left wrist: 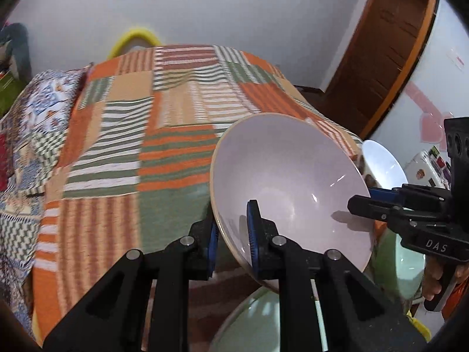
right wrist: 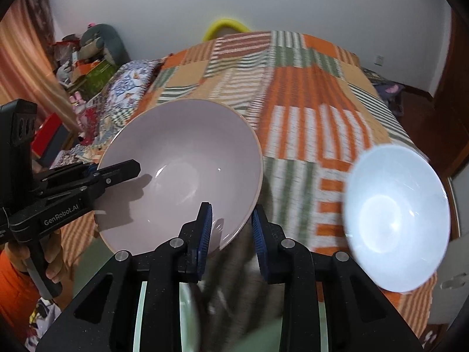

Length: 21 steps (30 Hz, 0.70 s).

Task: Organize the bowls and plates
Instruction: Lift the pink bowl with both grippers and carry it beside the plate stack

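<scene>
- While both hands hold their tools over the bed (left wrist: 123, 152), the pink bowl (left wrist: 287, 176) hangs tilted in the air, pinched at two places on its rim.
- The left gripper (left wrist: 231, 234) has its jaws closed on the bowl's rim, one blue pad inside the bowl and one outside; from its own camera the bowl fills the space from 12 to 3 o'clock.
- The right gripper (right wrist: 231, 234) clamps the same bowl at the rim near 6 o'clock in its own view, one pad inside, the other against the outer wall.
- In the right wrist view the left gripper comes in from 9 o'clock and bites the rim there; a hand (right wrist: 51, 252) wraps its grip below.
- In the left wrist view the right gripper reaches in from 3 o'clock to the bowl's far edge.
- A white bowl (right wrist: 395, 220) sits at 3 o'clock of the pink one, well apart from it, tilted and blurred; I cannot tell what it rests on.
- Pale green dishes (left wrist: 263, 322) lie directly under the held bowl, at 6 o'clock in both views.
- The bed wears a patchwork cover (right wrist: 307, 102) of orange, green and striped squares, with a floral pillow (left wrist: 44, 111) at 9 o'clock.
- A yellow ring (right wrist: 225, 26) peeks over the bed's far edge at 12 o'clock.
</scene>
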### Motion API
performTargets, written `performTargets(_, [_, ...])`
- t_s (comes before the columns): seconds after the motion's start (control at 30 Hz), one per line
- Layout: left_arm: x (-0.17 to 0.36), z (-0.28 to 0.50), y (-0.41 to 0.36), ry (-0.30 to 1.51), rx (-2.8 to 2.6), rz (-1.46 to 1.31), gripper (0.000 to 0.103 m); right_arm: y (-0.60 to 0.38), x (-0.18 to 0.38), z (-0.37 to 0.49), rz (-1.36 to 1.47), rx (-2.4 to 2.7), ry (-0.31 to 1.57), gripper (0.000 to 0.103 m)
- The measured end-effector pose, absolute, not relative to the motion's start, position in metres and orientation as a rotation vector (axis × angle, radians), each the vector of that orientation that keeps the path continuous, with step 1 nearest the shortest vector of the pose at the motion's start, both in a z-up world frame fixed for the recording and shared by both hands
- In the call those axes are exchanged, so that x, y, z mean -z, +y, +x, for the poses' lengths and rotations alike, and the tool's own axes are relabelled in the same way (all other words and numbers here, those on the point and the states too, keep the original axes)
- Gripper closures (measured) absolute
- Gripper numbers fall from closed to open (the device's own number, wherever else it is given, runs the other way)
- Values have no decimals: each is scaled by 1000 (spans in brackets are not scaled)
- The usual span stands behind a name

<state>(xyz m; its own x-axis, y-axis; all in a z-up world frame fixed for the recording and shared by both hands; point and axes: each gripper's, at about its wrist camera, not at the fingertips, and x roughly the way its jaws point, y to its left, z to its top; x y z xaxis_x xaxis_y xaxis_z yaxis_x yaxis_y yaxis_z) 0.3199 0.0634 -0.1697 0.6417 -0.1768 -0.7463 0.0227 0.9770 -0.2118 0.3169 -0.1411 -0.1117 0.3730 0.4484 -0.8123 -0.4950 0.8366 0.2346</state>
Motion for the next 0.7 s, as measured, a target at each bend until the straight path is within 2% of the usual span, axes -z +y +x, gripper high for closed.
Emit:
performTargets(0.33, [171, 264, 142, 866, -14, -246, 84, -58, 114, 308, -107, -740, 1018, 78])
performTargets(0.7, [196, 233, 167, 926, -39, -285, 82, -13, 134, 297, -190, -811, 1084, 78])
